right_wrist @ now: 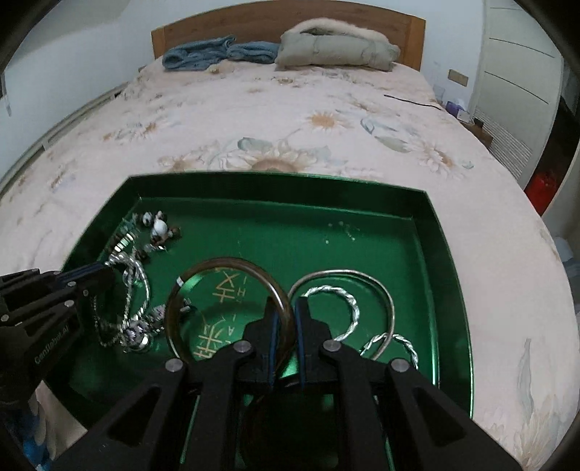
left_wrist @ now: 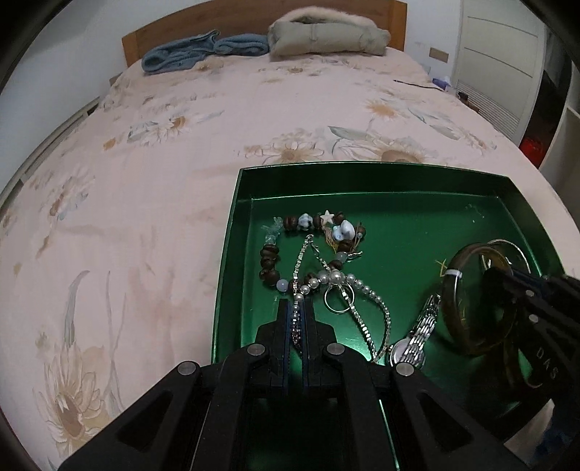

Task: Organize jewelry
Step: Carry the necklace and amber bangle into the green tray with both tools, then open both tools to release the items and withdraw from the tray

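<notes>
Green tray (left_wrist: 232, 232) sits on the bed (left_wrist: 145, 181), near edge. Inside, left part: bead bracelet (left_wrist: 270, 261) with a star and blue stones, pearl string (left_wrist: 339, 278), silver chain (left_wrist: 377, 319), small ring (left_wrist: 335, 299), all tangled and touching. A watch (left_wrist: 417, 337) lies just right of that pile. Right part of the tray: amber bangle (right_wrist: 203, 286), plain silver bangle (right_wrist: 377, 286), two twisted silver hoops (right_wrist: 348, 304), overlapping one another. Gold print shows on the tray floor inside the amber bangle.

My left gripper (left_wrist: 298, 319) has its fingers pressed nearly together, pinching a strand of the chain and pearl tangle. My right gripper (right_wrist: 286, 319) has its fingers nearly together too, pinching the amber bangle's rim, near side.

Bed cover is pink with a flower print. Blue cloth (left_wrist: 203, 52) and a beige bundle (left_wrist: 326, 36) lie at the far end by the wooden headboard (right_wrist: 282, 21). A white cabinet (right_wrist: 518, 83) stands right, something red (right_wrist: 542, 188) low beside it.

Tray walls stand low all round. Far half of the tray floor is bare; bed is open left and far.
</notes>
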Tool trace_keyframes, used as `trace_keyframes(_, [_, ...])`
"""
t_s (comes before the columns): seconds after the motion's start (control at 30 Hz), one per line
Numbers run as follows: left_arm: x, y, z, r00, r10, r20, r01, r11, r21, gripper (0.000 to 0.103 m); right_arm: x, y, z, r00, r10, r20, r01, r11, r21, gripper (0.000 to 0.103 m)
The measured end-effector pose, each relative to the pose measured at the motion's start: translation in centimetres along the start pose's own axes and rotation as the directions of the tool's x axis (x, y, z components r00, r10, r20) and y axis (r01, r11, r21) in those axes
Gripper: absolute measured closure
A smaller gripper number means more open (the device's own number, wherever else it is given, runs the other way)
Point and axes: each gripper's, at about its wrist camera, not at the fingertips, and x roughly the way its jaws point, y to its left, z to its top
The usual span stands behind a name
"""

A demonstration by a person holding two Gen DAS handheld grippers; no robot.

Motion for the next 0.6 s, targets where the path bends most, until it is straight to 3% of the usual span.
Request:
trace_keyframes(0.17, [-0.2,0.1,-0.2,1.0,0.002,0.008,-0.002,1.0,-0.003,0.095,0.2,-0.1,0.0,1.0,-0.01,-0.013,0.01,1.0,-0.012,0.092])
trace_keyframes(0.23, [-0.4,0.5,-0.4,1.0,-0.012,0.008,0.012,1.0,-0.015,0.082,0.1,-0.1,0.0,1.0,-0.014,-0.016,0.014,1.0,-0.017,0.092])
trace_keyframes(0.37, [-1.5,0.7,-0.7,0.998,-0.044,0.036,0.045,0.999,-0.019,0.066,-0.5,-0.6,-0.1,1.0,-0.007,-0.011,0.007,1.0,0.006,0.089])
trace_keyframes(0.43, [-2.5,0.6,-0.9,0.997,-0.059,0.048,0.059,0.998,-0.008,0.055,-1.3,-0.9,-0.2,1.0,0.01,0.007,-0.01,1.0,0.022,0.082])
trace_keyframes(0.5, [-3.6,0.6,-1.1,0.996,-0.055,0.071,0.055,0.998,-0.003,0.048,-2.3,-1.2,-0.2,0.999,0.021,0.025,-0.022,0.999,0.038,0.074])
trace_keyframes(0.6, [-5.8,0.8,-1.5,0.992,-0.076,0.099,0.078,0.997,-0.014,0.047,-4.1,-1.6,-0.5,0.998,0.027,0.05,-0.03,0.998,0.061,0.073])
